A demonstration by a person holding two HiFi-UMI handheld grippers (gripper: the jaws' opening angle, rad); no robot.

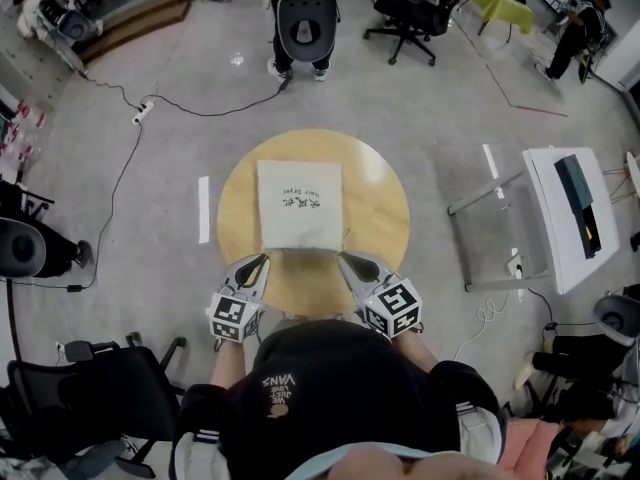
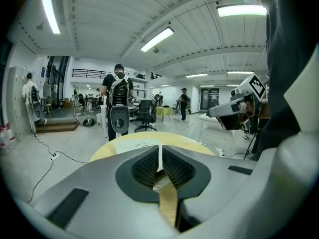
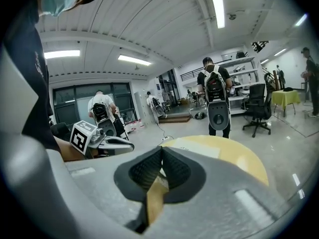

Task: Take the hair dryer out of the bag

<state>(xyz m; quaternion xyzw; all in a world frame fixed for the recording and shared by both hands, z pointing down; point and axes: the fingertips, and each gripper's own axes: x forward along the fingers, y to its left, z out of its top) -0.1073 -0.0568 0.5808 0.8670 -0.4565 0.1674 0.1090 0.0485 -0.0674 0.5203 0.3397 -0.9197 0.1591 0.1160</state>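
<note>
I'm hovering the left gripper [image 1: 262,261] and right gripper [image 1: 345,259], both pressed together and empty, just short of the bag [image 1: 298,208] ahead; the hair dryer isn't showing and is likely inside, so next I'm spreading the jaws to find its opening.

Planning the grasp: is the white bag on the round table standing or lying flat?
Lying flat: from above, the white bag shows its whole printed face spread on the round table.
</note>
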